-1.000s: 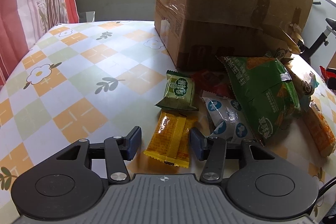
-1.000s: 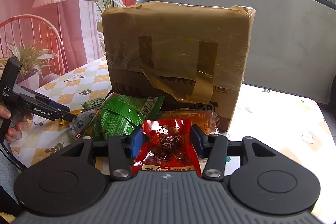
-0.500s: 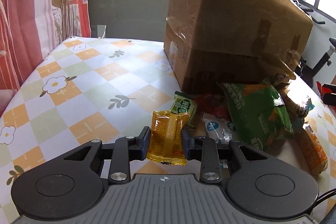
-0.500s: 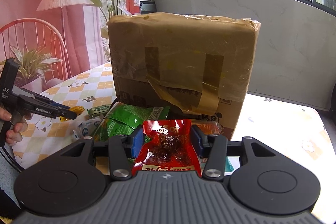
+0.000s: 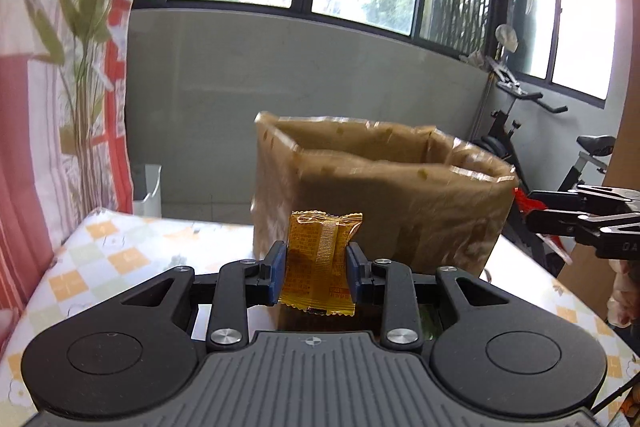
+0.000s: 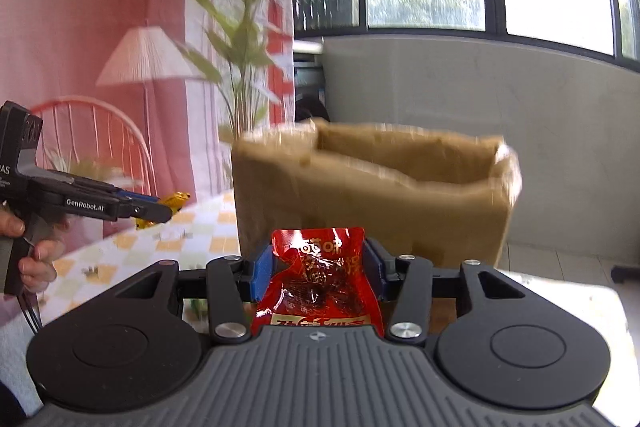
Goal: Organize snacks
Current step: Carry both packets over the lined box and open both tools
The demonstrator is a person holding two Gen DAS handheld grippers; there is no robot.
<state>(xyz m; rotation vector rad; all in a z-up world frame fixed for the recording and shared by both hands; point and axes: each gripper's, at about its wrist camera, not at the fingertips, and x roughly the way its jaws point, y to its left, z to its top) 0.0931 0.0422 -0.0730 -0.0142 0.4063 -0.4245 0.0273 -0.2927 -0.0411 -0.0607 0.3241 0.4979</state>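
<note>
Holding two snacks above the checked tablecloth (image 5: 120, 259), you face an open cardboard box (image 5: 384, 203). Your left gripper (image 5: 316, 277) pinches a yellow packet (image 5: 322, 263) upright between narrow blue pads. Your right gripper (image 6: 318, 273) clamps a red pouch (image 6: 318, 279) just before the box.

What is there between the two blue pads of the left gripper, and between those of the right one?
Left wrist view: the yellow snack packet is clamped in the left gripper. Right wrist view: the red snack pouch sits in the right gripper.
</note>
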